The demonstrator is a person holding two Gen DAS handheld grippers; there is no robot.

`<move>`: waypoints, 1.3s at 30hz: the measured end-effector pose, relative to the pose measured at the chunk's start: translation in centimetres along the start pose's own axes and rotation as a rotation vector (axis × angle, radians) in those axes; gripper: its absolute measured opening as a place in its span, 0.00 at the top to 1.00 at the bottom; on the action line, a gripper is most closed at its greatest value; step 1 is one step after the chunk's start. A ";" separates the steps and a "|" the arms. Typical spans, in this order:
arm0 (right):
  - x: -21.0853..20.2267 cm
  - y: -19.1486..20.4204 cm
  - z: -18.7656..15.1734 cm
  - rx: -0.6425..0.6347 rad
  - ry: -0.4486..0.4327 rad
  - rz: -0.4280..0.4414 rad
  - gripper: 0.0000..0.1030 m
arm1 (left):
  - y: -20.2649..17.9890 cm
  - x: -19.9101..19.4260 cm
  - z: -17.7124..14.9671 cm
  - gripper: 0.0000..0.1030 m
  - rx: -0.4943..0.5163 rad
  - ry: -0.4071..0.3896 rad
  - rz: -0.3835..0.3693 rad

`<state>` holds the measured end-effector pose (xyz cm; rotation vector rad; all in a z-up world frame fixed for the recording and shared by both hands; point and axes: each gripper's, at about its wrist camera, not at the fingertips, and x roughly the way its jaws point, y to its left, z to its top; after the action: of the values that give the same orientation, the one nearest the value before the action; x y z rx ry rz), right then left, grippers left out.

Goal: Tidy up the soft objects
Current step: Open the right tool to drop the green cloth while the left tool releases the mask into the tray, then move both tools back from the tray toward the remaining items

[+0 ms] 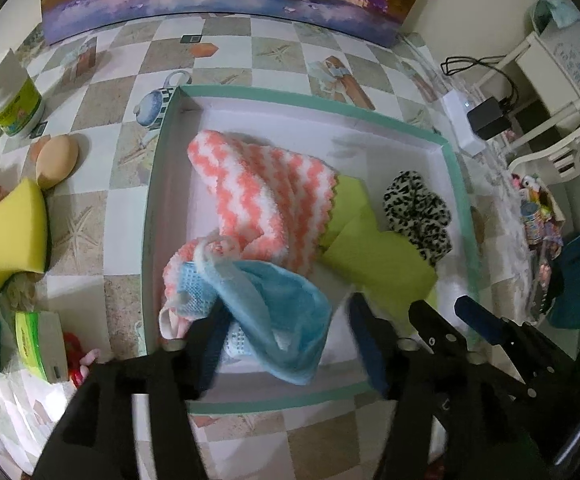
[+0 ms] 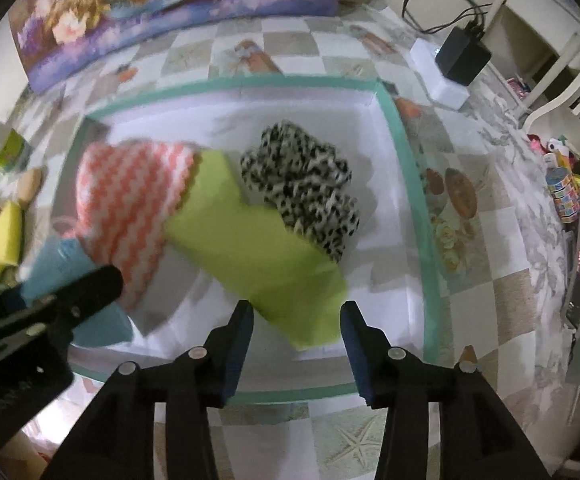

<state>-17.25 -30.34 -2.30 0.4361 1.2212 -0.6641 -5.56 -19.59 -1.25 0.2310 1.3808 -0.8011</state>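
Fluffy light-blue cloth looks limp, light; pinch a bunched fold; left gripper and right gripper gape empty

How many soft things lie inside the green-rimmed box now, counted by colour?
Orange and white striped cloth: 1
Light blue cloth: 1
Lime green cloth: 1
Black and white spotted cloth: 1
Total in the box: 4

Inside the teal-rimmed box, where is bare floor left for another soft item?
Bare white floor runs along the box's far wall and right of the leopard-print fabric. The middle and left are crowded: striped cloth, green cloth, blue cloth.
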 end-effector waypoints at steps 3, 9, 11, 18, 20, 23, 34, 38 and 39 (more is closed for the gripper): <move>-1.2 -0.2 0.4 0.016 -0.038 -0.004 0.45 | -0.1 -1.1 0.1 0.33 0.001 -0.023 -0.025; -3.9 -0.5 1.2 0.052 -0.123 -0.006 0.43 | -0.1 -3.6 0.4 0.23 0.000 -0.099 -0.048; -4.7 -0.9 1.3 0.069 -0.147 -0.001 0.43 | 0.6 -4.4 0.6 0.22 -0.025 -0.126 -0.043; -6.1 -1.0 1.4 0.082 -0.190 0.002 0.32 | 3.7 -5.9 1.0 0.07 -0.115 -0.190 0.047; -6.0 -0.5 1.4 0.064 -0.187 0.001 0.26 | 4.6 -6.1 1.1 0.07 -0.135 -0.206 0.068; -5.6 0.3 1.4 0.038 -0.185 0.002 0.01 | 5.9 -6.3 1.1 0.04 -0.174 -0.227 0.088; -5.4 0.7 1.3 0.035 -0.185 -0.014 0.00 | 7.1 -5.1 0.9 0.04 -0.183 -0.238 0.134; -4.9 1.3 1.2 0.043 -0.155 -0.031 0.00 | 8.0 -4.6 0.5 0.04 -0.210 -0.224 0.116; -4.9 1.6 1.2 0.036 -0.152 -0.028 0.00 | 8.2 -4.7 0.4 0.04 -0.220 -0.224 0.103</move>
<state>-16.31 -28.80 2.63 0.3918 1.0745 -0.7316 -0.04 -12.16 0.70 0.0391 1.2231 -0.5662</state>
